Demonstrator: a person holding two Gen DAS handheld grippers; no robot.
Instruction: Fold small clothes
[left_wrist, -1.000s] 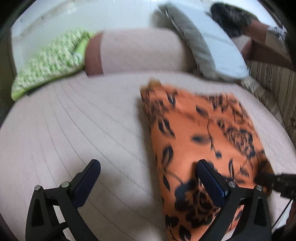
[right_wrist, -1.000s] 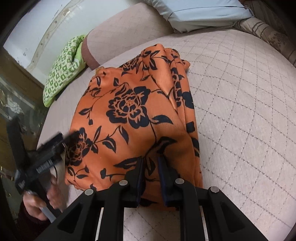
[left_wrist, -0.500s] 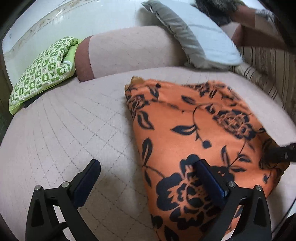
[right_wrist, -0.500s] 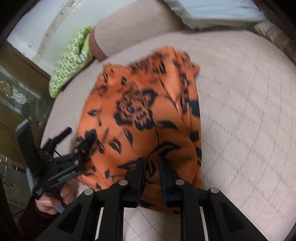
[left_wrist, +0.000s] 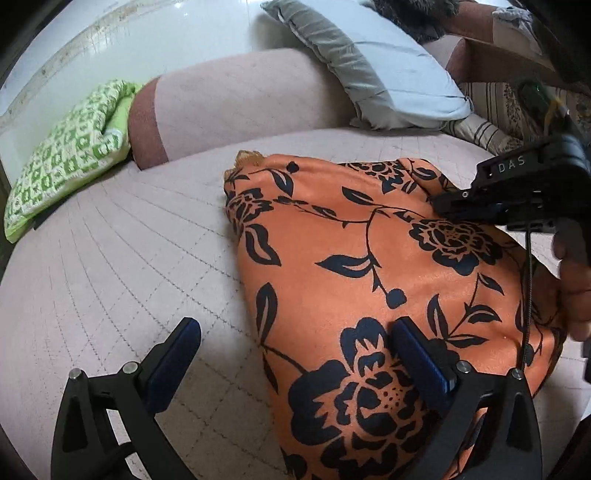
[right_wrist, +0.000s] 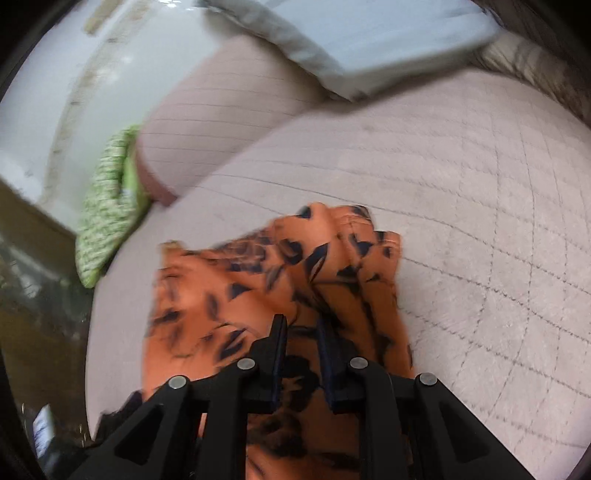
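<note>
An orange garment with a black flower print (left_wrist: 369, 280) lies on a pale pink quilted bed (left_wrist: 110, 266). My left gripper (left_wrist: 295, 343) is open and empty; its right finger (left_wrist: 421, 365) rests over the garment's near part, its left finger over the bare quilt. My right gripper (right_wrist: 301, 325) is shut on a fold of the garment (right_wrist: 258, 288) and holds it lifted above the bed. In the left wrist view the right gripper (left_wrist: 491, 203) shows at the right, over the cloth's far right side.
A pink bolster (left_wrist: 236, 99) lies along the back of the bed. A green patterned cushion (left_wrist: 70, 147) sits at the far left, a grey pillow (left_wrist: 373, 70) at the back right. Striped bedding (left_wrist: 491, 114) is at the far right. A dark floor area (right_wrist: 33, 314) lies left of the bed.
My right gripper has lifted the garment's edge up and carried it over the cloth toward the far side. The left gripper stayed open and shifted slightly closer over the garment.
</note>
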